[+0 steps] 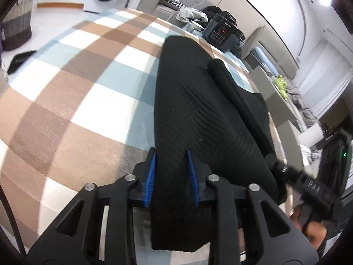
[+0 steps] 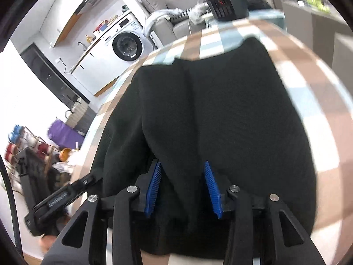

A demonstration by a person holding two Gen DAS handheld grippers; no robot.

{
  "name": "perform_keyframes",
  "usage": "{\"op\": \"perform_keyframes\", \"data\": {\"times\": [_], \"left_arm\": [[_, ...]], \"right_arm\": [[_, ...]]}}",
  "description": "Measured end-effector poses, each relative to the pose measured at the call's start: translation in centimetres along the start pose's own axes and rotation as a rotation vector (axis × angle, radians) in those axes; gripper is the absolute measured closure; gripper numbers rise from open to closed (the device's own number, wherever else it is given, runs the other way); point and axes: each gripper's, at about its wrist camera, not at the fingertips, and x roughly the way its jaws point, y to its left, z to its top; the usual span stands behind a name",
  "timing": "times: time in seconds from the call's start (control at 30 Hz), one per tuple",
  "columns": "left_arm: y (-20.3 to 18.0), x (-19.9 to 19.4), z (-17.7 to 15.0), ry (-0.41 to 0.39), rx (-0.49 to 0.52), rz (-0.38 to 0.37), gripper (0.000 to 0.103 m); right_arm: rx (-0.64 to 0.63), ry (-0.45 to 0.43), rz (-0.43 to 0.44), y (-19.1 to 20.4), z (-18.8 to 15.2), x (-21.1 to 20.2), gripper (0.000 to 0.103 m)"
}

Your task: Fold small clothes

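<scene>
A black ribbed knit garment (image 1: pixel 198 110) lies lengthwise on a checked brown, white and blue surface (image 1: pixel 77 84), with a sleeve folded over its right side. My left gripper (image 1: pixel 171 156) has its blue pads (image 1: pixel 151 172) apart, with the garment's near edge running between them. In the right wrist view the same garment (image 2: pixel 220 110) fills the middle. My right gripper (image 2: pixel 183 167) also has its blue pads (image 2: pixel 211 185) apart with the cloth's near edge between them. Each gripper shows at the side of the other's view: the right one (image 1: pixel 308 187), the left one (image 2: pixel 61 198).
A black appliance with a red display (image 1: pixel 220 33) and a pile of clothes (image 1: pixel 192 14) sit at the far end of the surface. A washing machine (image 2: pixel 128 44) stands beyond. A woven basket (image 1: pixel 17 22) stands on the floor at the left.
</scene>
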Motion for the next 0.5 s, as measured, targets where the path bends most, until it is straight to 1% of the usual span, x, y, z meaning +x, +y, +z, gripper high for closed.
{"op": "perform_keyframes", "data": {"times": [0.07, 0.1, 0.17, 0.3, 0.43, 0.5], "left_arm": [[0.1, -0.4, 0.4, -0.012, 0.001, 0.011, 0.065], [0.2, -0.5, 0.7, -0.021, 0.003, 0.015, 0.063], [0.2, -0.6, 1.2, -0.031, 0.008, 0.023, 0.063], [0.4, -0.4, 2.1, -0.029, 0.004, 0.025, 0.063], [0.3, 0.0, 2.5, -0.02, 0.009, 0.021, 0.063], [0.2, 0.2, 2.4, -0.015, 0.011, 0.019, 0.063]], "right_arm": [[-0.047, -0.011, -0.021, 0.6, 1.3, 0.6, 0.061], [-0.062, -0.013, -0.022, 1.0, 1.8, 0.9, 0.061], [-0.098, 0.001, -0.021, 1.7, 2.9, 2.1, 0.06], [-0.17, 0.046, -0.029, 3.4, 3.7, 4.4, 0.06], [-0.262, 0.06, -0.093, 4.5, 3.6, 6.1, 0.061], [-0.238, 0.018, -0.099, 3.7, 4.0, 5.8, 0.099]]}}
